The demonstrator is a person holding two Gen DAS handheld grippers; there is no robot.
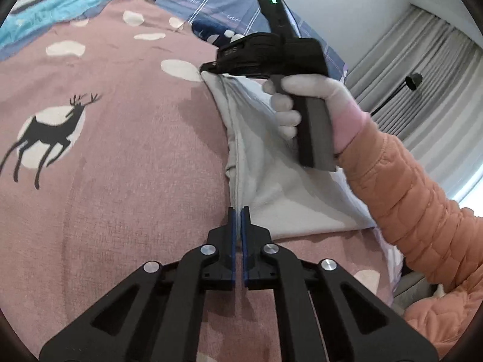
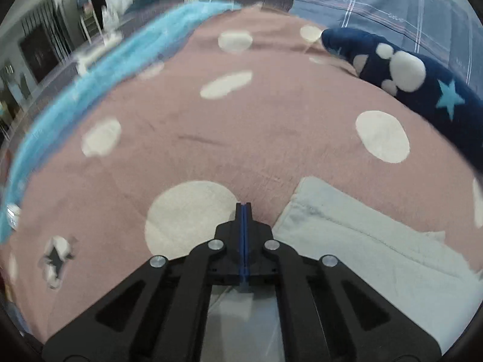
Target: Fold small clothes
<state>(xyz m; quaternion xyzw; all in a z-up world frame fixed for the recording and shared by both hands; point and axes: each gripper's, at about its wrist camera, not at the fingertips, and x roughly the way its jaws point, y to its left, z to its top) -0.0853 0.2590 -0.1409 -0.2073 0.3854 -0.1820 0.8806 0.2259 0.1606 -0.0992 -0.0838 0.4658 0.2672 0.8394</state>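
A pale grey small garment (image 1: 271, 175) lies partly lifted above the pink bedspread (image 1: 120, 150). My left gripper (image 1: 240, 211) is shut on the garment's near edge. In the left wrist view my right gripper (image 1: 208, 68), held by a gloved hand, pinches the garment's far corner and holds it up, so a fold runs taut between the two grippers. In the right wrist view the right gripper (image 2: 243, 206) is shut, with the garment (image 2: 377, 247) spreading below and to its right and showing under its frame.
The pink bedspread (image 2: 271, 126) has white dots and a deer print (image 1: 48, 132). A light blue blanket (image 2: 90, 75) lies along its far left edge. A navy plush blanket with stars (image 2: 422, 84) and a blue checked sheet (image 2: 392, 9) lie at the back right.
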